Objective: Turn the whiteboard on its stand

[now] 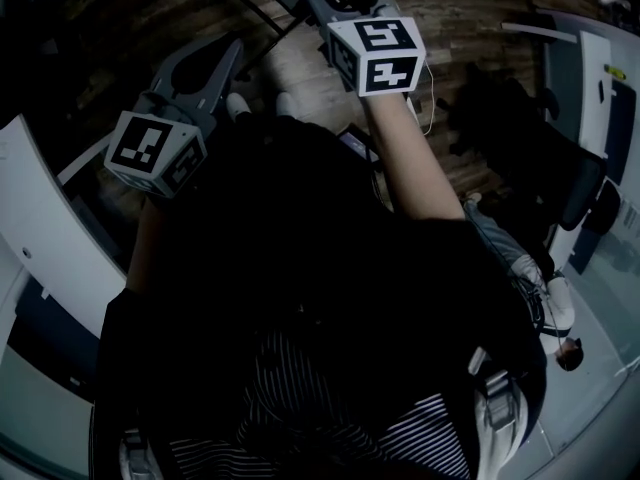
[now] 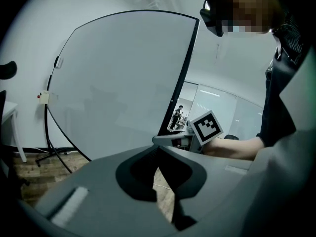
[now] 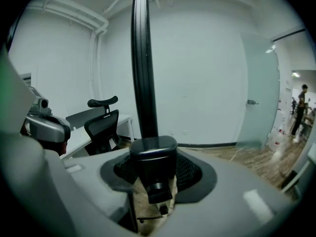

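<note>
From my seat, the whiteboard (image 2: 123,83) stands upright on its stand (image 2: 51,132), and its dark right-hand frame edge (image 2: 180,78) is the edge that matters. The right hand-held gripper (image 2: 170,139) is clamped on that edge low down. Its own view meets the board edge-on, the frame rising straight up between the jaws, which press on a black fitting (image 3: 153,162). The left hand-held gripper (image 2: 158,149) has its tips together with nothing between them, and only wood floor (image 2: 34,174) shows through the gap behind. I cannot tell whether it touches the board. The left gripper view shows open floor around the stand's legs. The right gripper view adds an office chair (image 3: 101,125) and a tabletop (image 3: 79,141) to the left, and a door (image 3: 259,93) to the right. The head view is mostly dark.
</note>
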A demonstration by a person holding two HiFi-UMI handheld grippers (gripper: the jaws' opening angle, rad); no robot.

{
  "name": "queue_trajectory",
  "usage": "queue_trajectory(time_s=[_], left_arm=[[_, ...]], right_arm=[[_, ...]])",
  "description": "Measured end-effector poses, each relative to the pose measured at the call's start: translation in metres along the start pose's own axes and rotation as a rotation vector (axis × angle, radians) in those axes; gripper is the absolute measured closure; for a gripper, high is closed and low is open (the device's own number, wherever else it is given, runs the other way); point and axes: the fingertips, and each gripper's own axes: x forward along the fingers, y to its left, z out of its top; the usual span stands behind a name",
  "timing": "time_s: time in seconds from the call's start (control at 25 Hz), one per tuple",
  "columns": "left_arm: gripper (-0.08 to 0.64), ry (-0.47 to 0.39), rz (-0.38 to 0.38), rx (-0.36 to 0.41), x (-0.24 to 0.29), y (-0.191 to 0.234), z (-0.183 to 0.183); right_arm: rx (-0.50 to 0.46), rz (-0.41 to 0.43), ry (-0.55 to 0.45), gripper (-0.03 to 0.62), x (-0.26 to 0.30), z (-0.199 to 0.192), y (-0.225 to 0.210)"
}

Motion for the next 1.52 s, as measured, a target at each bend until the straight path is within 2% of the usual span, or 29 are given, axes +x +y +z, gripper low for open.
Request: queue_trajectory(time_s=[0.2,0.36,0.68,0.8,0.92,1.12,1.24,1.52], left_arm=[[0.56,-0.001,0.037,-0.013,-0.005,0.004,-0.003],[0.56,-0.006,0.059,-0.013,-0.009,0.01,-0.001],[0.56,-0.001,0.044,-0.009,-0.002,0.005,0.001],[0.56,-0.003,0.023,-0.001,-0.001,0.003,0.002],[0.56,-0.003,0.013,0.007,-0.001,0.0,0.003],[0.56,-0.007,0.045,-0.004,-0.002,0.004,0.007],[0.56,-0.018,0.029,0.011,-0.001,0.002,0.01],[0.56,-0.008,-0.019,0.032,0.002,-0.005,0.008]], right_arm=[[-0.013,0.024,-0.01,0.408,0.01,0.006,-0.001],[0.0,-0.005,-0.029,0.408,0.007,0.008,-0.01],[0.041,-0.103,-0.025,0.411,0.0,0.012,-0.081],[0.034,-0.112,-0.012,0.413,0.005,0.016,-0.095],[0.031,-0.097,-0.007,0.413,0.006,0.017,-0.096],[0.014,-0.053,0.008,0.41,0.001,0.013,-0.086],[0.0,-0.028,0.018,0.367,-0.006,0.009,-0.078],[-0.012,-0.029,0.011,0.365,-0.051,0.0,-0.075]])
